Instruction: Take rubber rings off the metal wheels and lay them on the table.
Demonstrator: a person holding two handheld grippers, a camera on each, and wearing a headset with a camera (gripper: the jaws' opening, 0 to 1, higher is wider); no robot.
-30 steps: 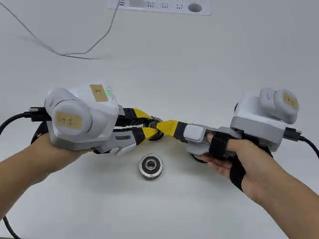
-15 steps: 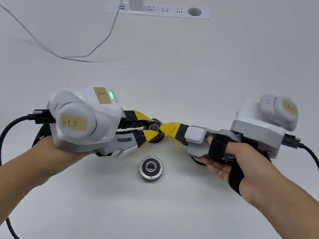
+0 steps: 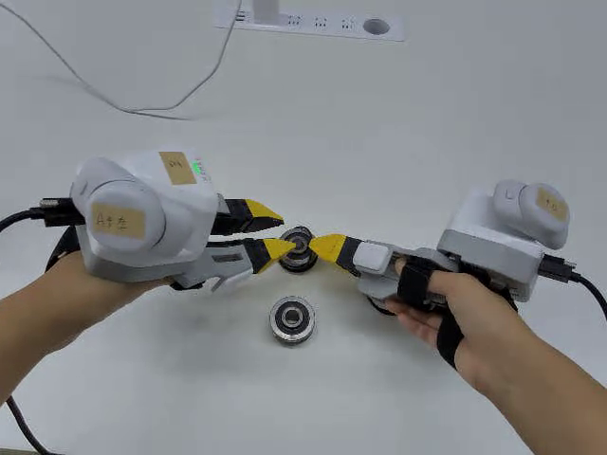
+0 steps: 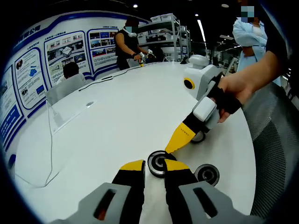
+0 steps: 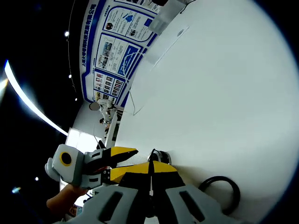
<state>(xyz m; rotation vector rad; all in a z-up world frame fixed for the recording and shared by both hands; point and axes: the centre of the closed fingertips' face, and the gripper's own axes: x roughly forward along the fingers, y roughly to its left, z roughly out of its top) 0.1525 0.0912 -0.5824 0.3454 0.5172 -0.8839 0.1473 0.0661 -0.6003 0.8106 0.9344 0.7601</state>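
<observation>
a white counter (image 3: 427, 114) is carrying a power strip (image 3: 313, 19); the left gripper (image 3: 268, 229) is gaping beside a black-rimmed wheel (image 3: 300, 239), the closed right gripper (image 3: 322, 246) touching it, a second wheel (image 3: 290, 319) lying near.

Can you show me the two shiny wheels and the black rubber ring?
Farther wheel (image 3: 298, 248), head view, on its middle, between the yellow tips.
Nearer wheel (image 3: 290, 318), head view, on its centre hub.
Rubber ring (image 5: 218, 178), right gripper view, on the black band's upper curve.
</observation>
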